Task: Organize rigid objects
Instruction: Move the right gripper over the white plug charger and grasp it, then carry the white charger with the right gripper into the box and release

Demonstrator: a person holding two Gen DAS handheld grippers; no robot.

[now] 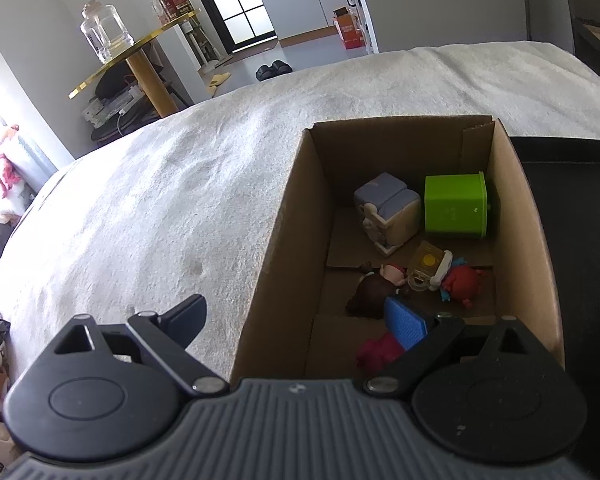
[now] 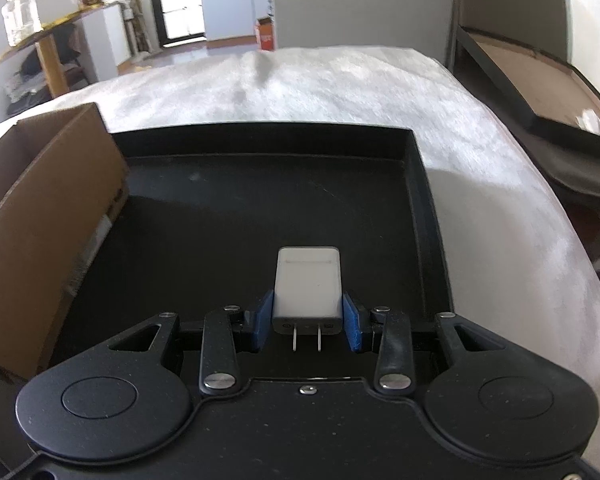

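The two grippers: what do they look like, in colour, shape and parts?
Both are alike. The left gripper and the right gripper have a matt black body with two round discs at the sides, black link bars joined by silver rivets, and fingers faced with blue ribbed pads. The left body shows grey ridges across the middle. No cable, sleeve or hand shows.

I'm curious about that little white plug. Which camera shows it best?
The right wrist view: the white plug sits centred between the right tongs' blue pads, prongs facing the camera, above the black tray. The left wrist view doesn't show it.
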